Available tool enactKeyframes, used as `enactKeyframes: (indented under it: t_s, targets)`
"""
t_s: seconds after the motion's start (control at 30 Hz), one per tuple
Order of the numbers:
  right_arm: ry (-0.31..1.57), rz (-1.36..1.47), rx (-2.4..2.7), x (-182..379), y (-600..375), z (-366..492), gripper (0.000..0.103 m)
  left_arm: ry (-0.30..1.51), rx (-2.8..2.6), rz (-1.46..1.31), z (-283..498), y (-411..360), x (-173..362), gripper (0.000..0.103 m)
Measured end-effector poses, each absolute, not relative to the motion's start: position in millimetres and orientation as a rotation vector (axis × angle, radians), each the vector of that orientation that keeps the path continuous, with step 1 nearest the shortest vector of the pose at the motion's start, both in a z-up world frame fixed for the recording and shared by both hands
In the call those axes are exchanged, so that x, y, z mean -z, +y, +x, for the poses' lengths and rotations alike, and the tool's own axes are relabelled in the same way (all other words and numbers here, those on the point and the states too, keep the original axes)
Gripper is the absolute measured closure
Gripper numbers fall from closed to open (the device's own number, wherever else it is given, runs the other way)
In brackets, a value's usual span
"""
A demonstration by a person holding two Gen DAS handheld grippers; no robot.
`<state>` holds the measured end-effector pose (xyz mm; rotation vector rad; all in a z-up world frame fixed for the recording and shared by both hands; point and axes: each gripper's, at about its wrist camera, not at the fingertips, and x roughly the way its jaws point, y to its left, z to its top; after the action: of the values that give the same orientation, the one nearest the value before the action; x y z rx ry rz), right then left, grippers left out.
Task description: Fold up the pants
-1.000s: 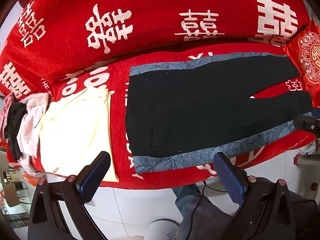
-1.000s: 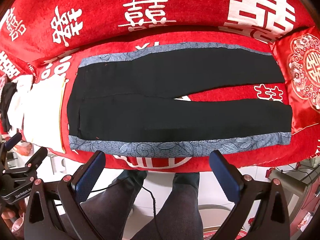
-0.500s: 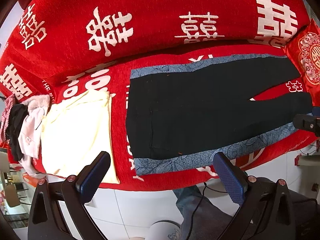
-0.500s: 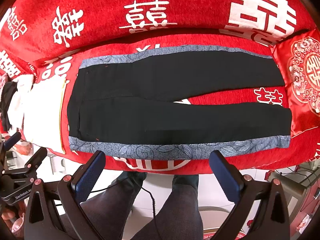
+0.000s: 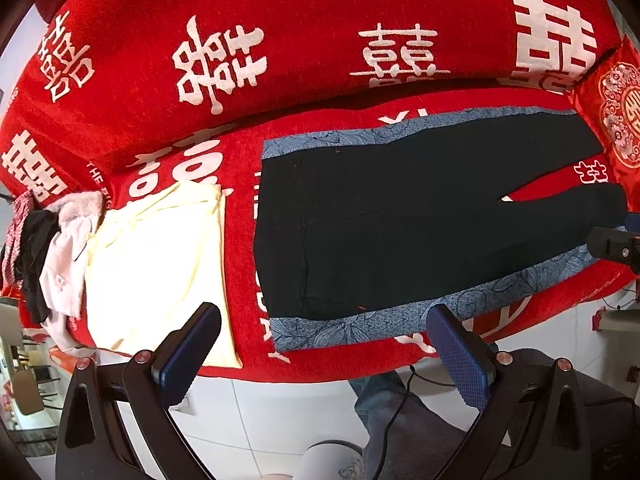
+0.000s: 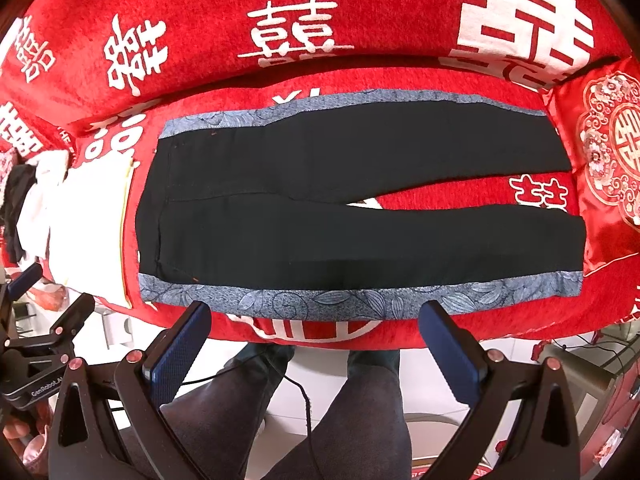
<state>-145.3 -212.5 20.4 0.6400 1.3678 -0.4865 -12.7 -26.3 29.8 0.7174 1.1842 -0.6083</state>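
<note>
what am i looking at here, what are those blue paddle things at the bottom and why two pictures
Those are the fingers of two hand-held grippers; a person holds one in each hand, and each has its own camera looking forward. One picture is from the left gripper, the other from the right gripper. Both are open and hold nothing. Ahead is a red sofa with black pants spread flat on it. Beside them lie a pale folded garment and a small heap of clothes.

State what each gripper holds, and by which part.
Nothing. The left gripper and right gripper are open, short of the pants.
</note>
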Motion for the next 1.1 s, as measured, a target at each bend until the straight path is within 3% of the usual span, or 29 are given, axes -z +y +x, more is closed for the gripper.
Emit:
enactKeyframes:
  t_s: [0.63, 1.1]
  targets:
    - [1.364, 0.489, 0.311, -26, -240, -159, 0.0, 1.234, 0.361, 0.545, -49, -35, -58, 0.0]
    - [1.375, 0.503, 0.371, -7, -237, -142, 0.0, 1.278, 0.415, 0.545, -30, -15, -33, 0.0]
